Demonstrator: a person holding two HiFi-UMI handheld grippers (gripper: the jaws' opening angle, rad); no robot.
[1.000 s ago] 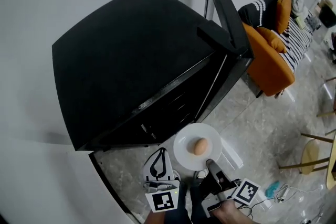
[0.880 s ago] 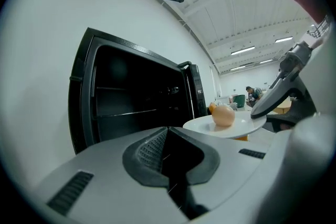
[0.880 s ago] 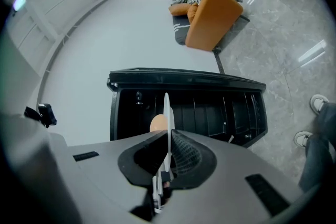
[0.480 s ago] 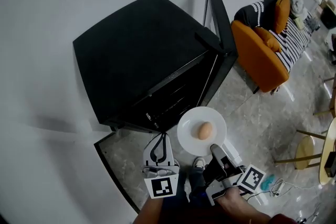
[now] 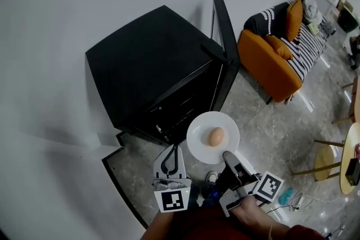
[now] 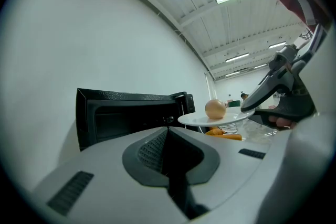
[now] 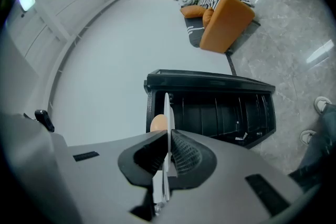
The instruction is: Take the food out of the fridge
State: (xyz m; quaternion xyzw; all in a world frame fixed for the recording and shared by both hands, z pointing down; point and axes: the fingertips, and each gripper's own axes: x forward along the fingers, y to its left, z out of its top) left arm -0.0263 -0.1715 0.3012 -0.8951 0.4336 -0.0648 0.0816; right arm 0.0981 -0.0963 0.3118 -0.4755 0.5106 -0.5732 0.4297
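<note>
Your right tongs (image 5: 227,156) pinch the white plate (image 5: 198,140) by its rim, with the egg (image 5: 215,136) on it outside the black fridge (image 5: 152,64). Carry it level and slowly, since the egg could roll. Your left tongs (image 5: 173,150) are closed and empty.

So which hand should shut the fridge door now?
Probably the left gripper: its fingers are together on nothing. The right gripper pinches the plate carrying the egg, so it is busy. The fridge door stands open.

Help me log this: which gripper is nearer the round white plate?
Right. The right gripper clamps the round white plate; the left gripper, shut, hangs apart leftward.
</note>
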